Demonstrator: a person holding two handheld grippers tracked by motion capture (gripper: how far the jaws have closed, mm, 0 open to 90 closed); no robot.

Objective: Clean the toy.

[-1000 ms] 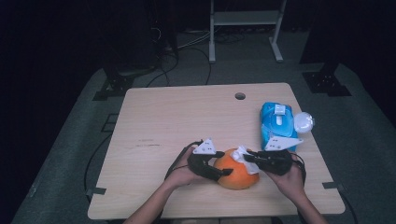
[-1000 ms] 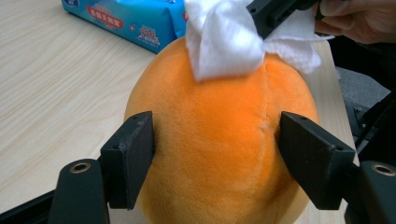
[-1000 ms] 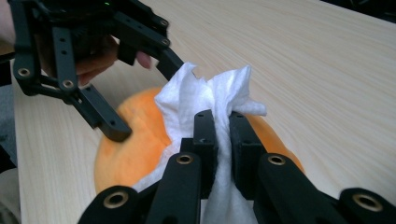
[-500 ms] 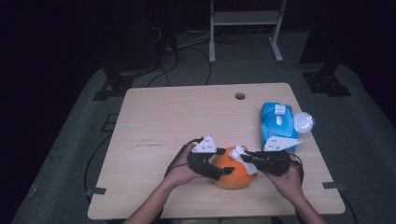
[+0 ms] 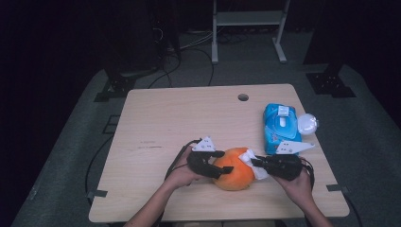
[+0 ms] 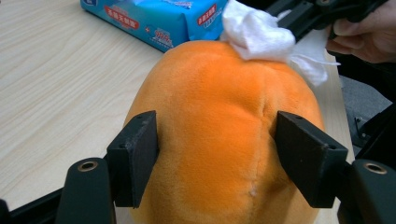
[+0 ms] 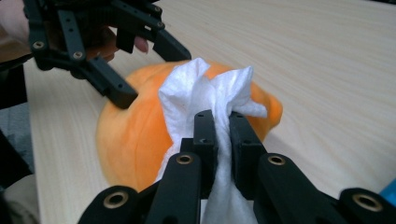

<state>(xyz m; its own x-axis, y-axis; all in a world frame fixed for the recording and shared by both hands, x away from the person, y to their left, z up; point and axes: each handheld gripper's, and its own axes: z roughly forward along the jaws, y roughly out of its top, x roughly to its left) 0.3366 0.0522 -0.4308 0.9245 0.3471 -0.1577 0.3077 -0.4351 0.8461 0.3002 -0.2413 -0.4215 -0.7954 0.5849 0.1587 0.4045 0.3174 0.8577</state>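
High view: the plush (image 5: pixel 234 169) sits near the counter's (image 5: pixel 156 118) front edge, between both grippers. Left gripper (image 6: pixel 219 154) clamps its jaws on the plush's sides, having just closed in further, likely to steady it. Right gripper (image 7: pixel 217 126) pinches a wipe (image 7: pixel 201 93) tight and presses it on the plush (apparently to clean it). A wipe pack (image 5: pixel 280 125) lies alongside. Pale wood counter, dark room around.
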